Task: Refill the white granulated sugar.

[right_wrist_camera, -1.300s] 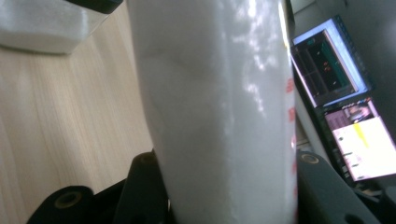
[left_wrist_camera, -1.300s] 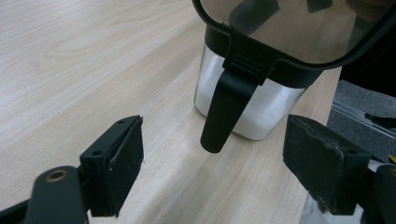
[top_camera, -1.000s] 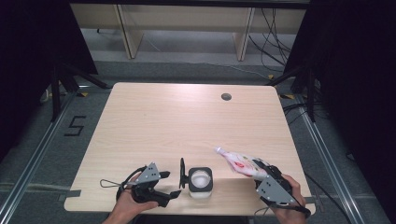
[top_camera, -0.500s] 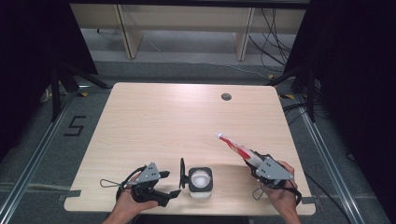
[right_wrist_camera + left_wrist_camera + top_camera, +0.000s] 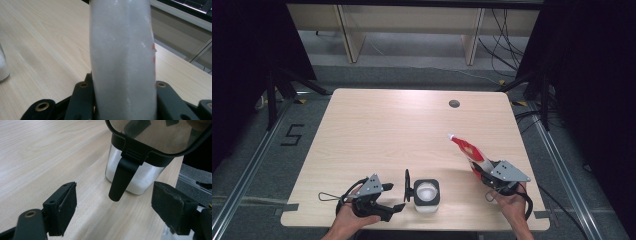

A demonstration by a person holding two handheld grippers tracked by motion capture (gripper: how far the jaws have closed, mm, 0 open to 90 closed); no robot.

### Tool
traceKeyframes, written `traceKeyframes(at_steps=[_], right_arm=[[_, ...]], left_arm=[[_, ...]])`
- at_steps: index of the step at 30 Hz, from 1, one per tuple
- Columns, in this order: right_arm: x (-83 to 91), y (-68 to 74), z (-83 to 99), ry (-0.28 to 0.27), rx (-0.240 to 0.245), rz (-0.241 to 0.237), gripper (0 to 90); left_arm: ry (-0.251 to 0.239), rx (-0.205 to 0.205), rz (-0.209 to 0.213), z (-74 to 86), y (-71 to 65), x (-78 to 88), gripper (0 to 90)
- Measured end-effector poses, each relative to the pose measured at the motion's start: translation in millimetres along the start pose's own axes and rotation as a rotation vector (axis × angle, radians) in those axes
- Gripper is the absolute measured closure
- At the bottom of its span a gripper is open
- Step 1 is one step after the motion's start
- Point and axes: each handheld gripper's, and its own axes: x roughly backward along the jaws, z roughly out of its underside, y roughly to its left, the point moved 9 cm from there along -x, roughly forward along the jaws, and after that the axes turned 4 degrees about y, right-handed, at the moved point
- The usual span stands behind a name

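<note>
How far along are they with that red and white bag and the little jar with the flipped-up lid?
Done, it seems: the jar stands with its lid open and white grains already inside. In hand: the right gripper is clamped on the red and white bag, held tilted off to the jar's right, not above it. The left gripper waits open beside the jar. Left, probably: bringing the bag over the opening to pour, then closing the lid.
</note>
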Motion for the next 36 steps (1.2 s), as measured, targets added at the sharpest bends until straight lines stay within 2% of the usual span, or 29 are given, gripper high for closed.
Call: traceKeyframes(at_steps=[1,2,5,6,7,8,9,14,15,19,20,21,25,26,29,30,31,32,35,36], right_arm=[[1.1,-0.5,1.0,0.002,0.005,0.003,67.5],[2.2,-1.4,1.7,0.004,0.018,0.002,67.5],[6.5,-1.7,6.2,-0.001,-0.037,-0.009,67.5],[7.4,-4.0,7.7,-0.003,-0.033,-0.008,67.4],[9.3,-5.0,9.7,-0.003,-0.062,-0.003,67.4],[10.3,-7.5,10.7,-0.015,-0.062,0.006,67.4],[12.8,-7.9,13.2,0.002,-0.069,-0.002,67.4],[18.2,-12.3,17.6,0.0,-0.079,-0.003,67.4],[19.3,-11.8,17.5,-0.001,-0.093,-0.003,67.4],[23.0,-12.6,19.7,0.004,-0.113,-0.006,67.4],[25.0,-12.1,20.7,0.013,-0.146,-0.006,67.4],[26.5,-11.2,22.4,0.018,-0.165,-0.009,67.3],[32.2,-16.2,25.8,-0.001,-0.19,-0.008,67.3],[35.6,-13.1,29.8,0.022,-0.246,-0.013,67.3],[39.5,-16.3,33.0,0.001,-0.275,-0.007,67.2],[38.9,-18.2,32.9,-0.009,-0.255,-0.019,67.2],[38.6,-21.4,32.6,-0.024,-0.234,-0.001,67.1],[40.6,-17.6,34.3,-0.001,-0.288,-0.01,67.0],[41.3,-17.5,34.0,-0.006,-0.263,-0.009,66.0],[44.2,-16.7,36.2,0.016,-0.275,0.008,65.6]], left_arm=[[-0.002,0.024,-0.003,0.2,-0.7,-0.1,20.1],[-0.001,0.023,-0.003,0.3,-0.5,0.1,20.1],[-0.002,0.024,-0.003,0.1,-0.7,0.2,20.1],[-0.002,0.023,-0.003,0.1,-0.7,0.2,20.1],[-0.003,0.024,-0.004,0.1,-0.8,0.2,20.1],[0.0,0.022,0.0,0.2,-0.9,0.4,20.1],[0.0,0.022,-0.001,0.2,-0.9,0.4,20.1],[-0.002,0.024,-0.006,0.3,-0.8,0.4,20.1],[0.0,0.025,-0.009,0.3,-0.5,0.9,20.1],[-0.001,-0.007,-0.009,-0.1,1.5,1.0,20.2],[-0.004,-0.003,-0.004,-0.1,0.8,0.5,20.1],[-0.004,0.027,-0.008,0.5,-0.6,0.2,20.1],[-0.007,0.018,-0.005,0.3,-0.8,-0.7,20.1],[-0.012,0.025,0.0,-0.2,-1.6,-1.1,20.2],[-0.012,0.026,-0.004,-0.5,-1.3,-1.1,20.1],[-0.01,0.026,-0.002,-0.3,-1.5,-1.0,20.2],[-0.011,0.025,-0.001,-0.2,-1.5,-1.1,20.2],[-0.012,0.025,-0.001,-0.2,-1.5,-1.1,20.1],[-0.004,0.022,-0.008,0.4,-0.5,-0.1,20.2],[-0.004,0.023,-0.009,0.5,-0.4,0.0,20.1]])
